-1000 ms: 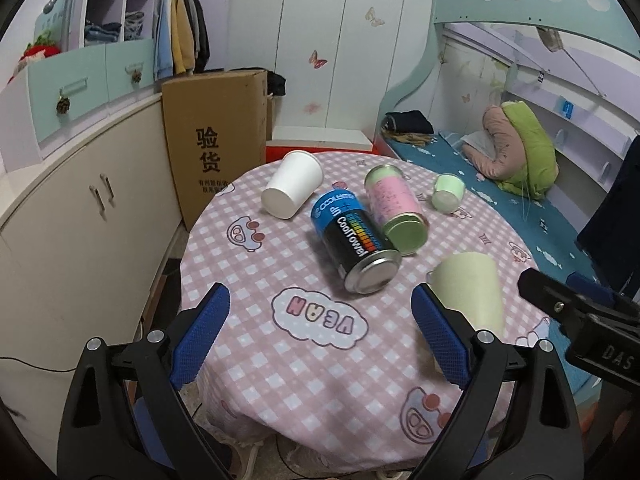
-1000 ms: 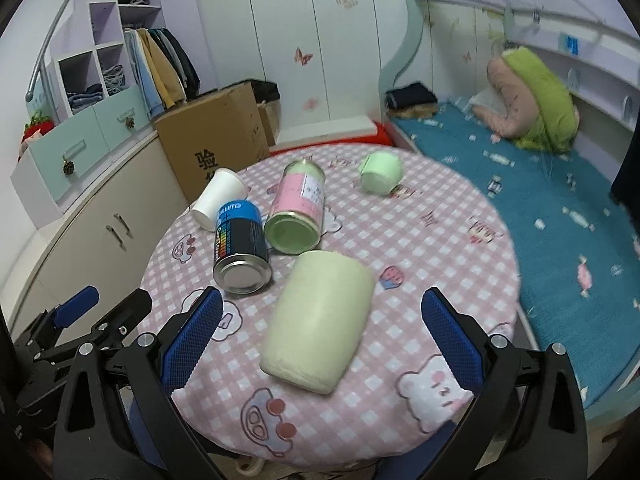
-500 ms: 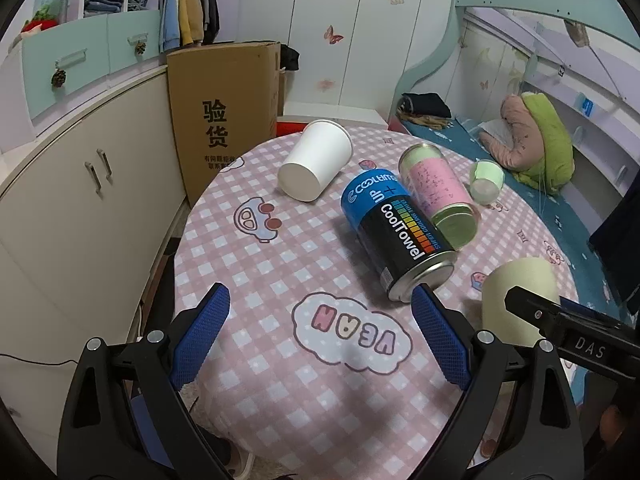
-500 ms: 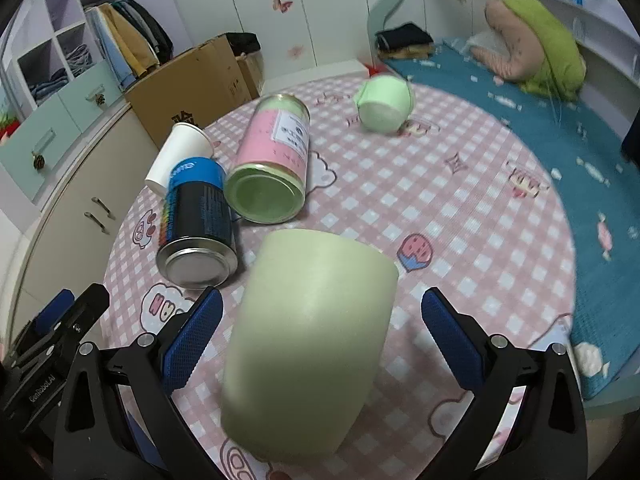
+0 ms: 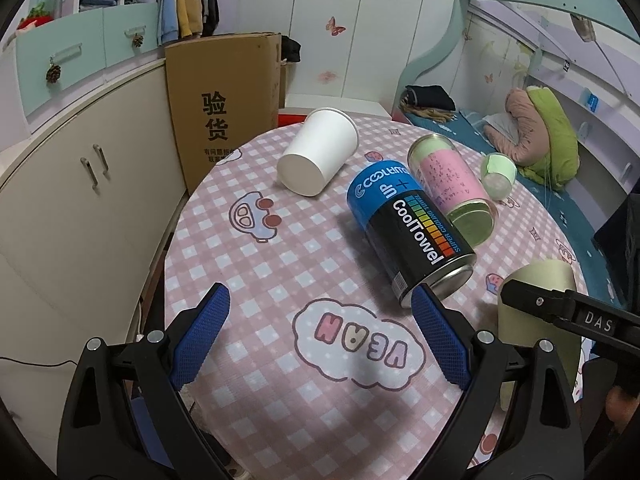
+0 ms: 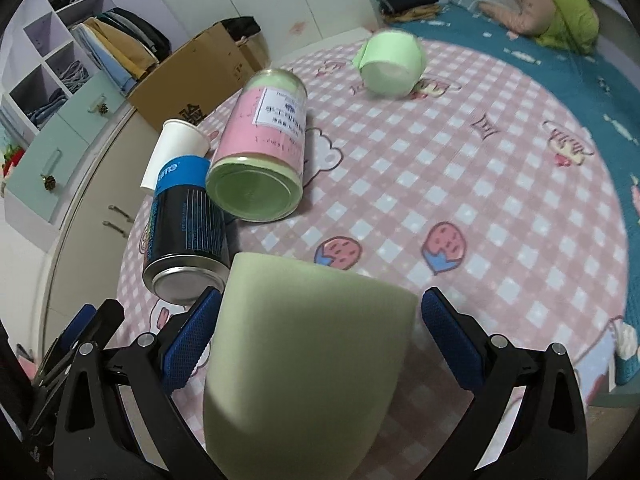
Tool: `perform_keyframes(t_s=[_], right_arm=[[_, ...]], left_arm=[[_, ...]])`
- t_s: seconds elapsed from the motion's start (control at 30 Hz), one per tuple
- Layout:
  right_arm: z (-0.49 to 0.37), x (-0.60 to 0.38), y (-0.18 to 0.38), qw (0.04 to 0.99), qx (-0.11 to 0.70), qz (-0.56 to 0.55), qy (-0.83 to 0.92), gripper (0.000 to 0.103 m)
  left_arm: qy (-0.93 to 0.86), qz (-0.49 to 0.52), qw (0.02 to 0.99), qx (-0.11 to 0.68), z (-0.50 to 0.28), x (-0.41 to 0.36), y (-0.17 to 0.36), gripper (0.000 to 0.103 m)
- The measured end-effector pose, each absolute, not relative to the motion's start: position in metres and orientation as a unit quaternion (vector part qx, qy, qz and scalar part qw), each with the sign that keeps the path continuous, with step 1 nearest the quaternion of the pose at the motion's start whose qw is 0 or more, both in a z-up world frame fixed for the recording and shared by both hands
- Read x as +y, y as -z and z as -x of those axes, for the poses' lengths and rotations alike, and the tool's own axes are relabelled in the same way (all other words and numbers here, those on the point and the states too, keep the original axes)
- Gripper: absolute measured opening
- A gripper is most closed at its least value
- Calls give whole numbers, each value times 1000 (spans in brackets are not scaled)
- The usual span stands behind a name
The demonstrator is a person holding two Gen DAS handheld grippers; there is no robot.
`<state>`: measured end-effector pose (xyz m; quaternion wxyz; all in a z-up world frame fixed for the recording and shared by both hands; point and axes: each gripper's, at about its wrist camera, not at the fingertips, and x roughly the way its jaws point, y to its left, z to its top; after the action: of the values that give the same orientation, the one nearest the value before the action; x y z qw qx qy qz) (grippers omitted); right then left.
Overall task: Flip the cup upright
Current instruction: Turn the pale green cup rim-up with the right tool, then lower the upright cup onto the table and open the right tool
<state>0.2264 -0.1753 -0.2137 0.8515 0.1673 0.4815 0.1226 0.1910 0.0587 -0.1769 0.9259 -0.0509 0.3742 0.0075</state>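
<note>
A pale green cup [image 6: 304,352] lies on its side on the round pink checked table [image 6: 500,184], its flat base pointing away from me. My right gripper [image 6: 316,332] is open, its blue pads on either side of the cup, close to its walls but apart from them. In the left wrist view the cup [image 5: 540,280] shows at the right, partly hidden by the right gripper's black arm. My left gripper [image 5: 320,336] is open and empty over the table's near edge.
A blue and black CoolTowel can [image 5: 408,232], a pink and green canister [image 5: 452,184], a white paper cup [image 5: 320,152] and a small green cup [image 5: 498,170] all lie on their sides. A cardboard box [image 5: 224,104], cabinets and a bed surround the table.
My right gripper has moved forward and down until its open fingers straddle the pale green cup. My left gripper has moved forward toward the table.
</note>
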Motion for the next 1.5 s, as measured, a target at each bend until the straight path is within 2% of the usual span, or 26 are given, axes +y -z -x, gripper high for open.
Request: perform_keyframes(t_s=[0.1,0.13,0.57,0.8,1.2,1.37,1.5], right_arm=[[-227,-178,214,850,479,-173,-130,88],[-227,-180,212,852,476,-173,-133,83],[-213,-178,167,915,384,-67,-100,82],[-200,-169,162,935,346,-5,-79,81],[-184,-156,159,933,341,-15,-113,80],[-176,-154,155,934,337,-21,-119,86],[-166,-158,148,935,329,-36,-127,86]], left_arm=[[-10,51,926,374,-191,59,177,93],[-10,51,926,375,-191,59,177,93],[-9,49,926,375,-188,55,174,93],[-11,47,927,372,-184,52,170,93],[-12,41,931,362,-168,48,159,93],[-15,40,934,354,-158,47,151,93],[-14,40,938,343,-146,47,141,93]])
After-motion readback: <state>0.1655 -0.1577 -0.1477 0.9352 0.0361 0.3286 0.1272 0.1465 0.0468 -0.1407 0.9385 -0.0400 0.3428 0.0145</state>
